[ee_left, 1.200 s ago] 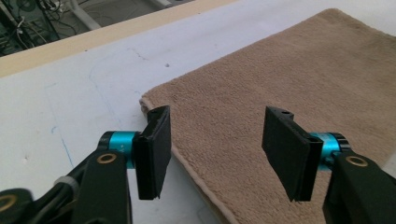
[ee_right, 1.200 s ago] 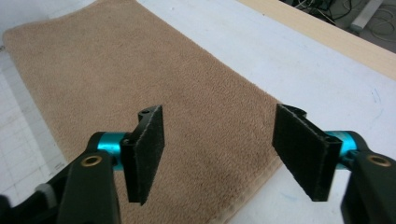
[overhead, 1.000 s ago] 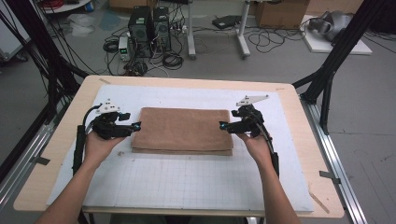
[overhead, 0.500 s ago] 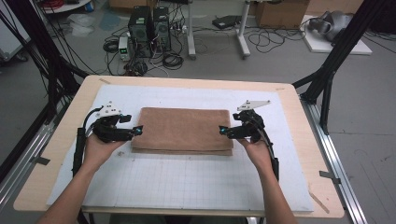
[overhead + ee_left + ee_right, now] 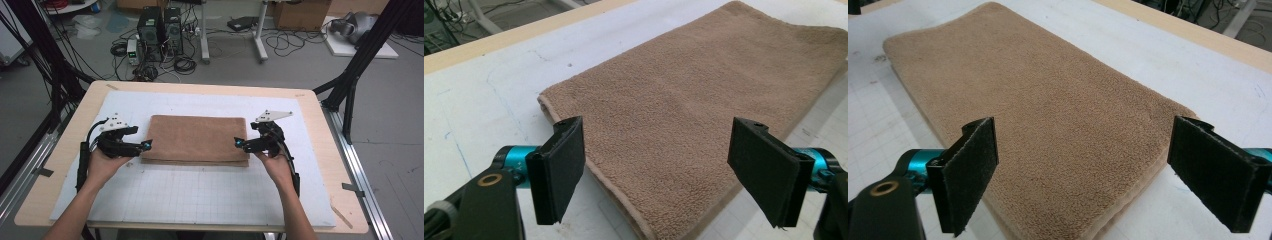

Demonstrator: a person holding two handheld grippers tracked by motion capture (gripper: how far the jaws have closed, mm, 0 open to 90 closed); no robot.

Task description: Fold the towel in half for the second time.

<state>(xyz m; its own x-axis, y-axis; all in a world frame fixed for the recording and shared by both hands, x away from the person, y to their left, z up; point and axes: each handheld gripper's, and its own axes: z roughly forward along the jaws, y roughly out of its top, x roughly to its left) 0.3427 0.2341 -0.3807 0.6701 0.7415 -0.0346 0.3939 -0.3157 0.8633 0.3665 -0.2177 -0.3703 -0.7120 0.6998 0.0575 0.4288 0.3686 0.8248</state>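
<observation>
Right, nearest us in the high view our two forearms come up from the bottom edge onto the white gridded mat (image 5: 200, 195); left gripper (image 5: 148, 144) sits at the left short edge of the folded brown towel (image 5: 197, 137), right gripper (image 5: 238, 143) at the right short edge; both point inward at the towel from opposite ends.

Left gripper (image 5: 656, 165) in its own view: jaws wide apart and just been opening; black pads clear of the fabric, near corner of the towel (image 5: 704, 110) lying below and between them, nothing pinched. Right gripper (image 5: 1080, 175) in its own view: same story, jaws spread wide and just been opening; towel (image 5: 1038, 115) end below the gap, pads not touching it, nothing held.

Towel lies flat, folded in layers, long side across the table, roughly mid-mat; grid lines show on the near half of the mat, no readable print on it; no label or tag visible on the towel.

Beyond the mat, the light wood table (image 5: 327, 135) rim; further back on the floor, two black computer towers (image 5: 160, 25) with tangled cables; any markings on them too small to read.
</observation>
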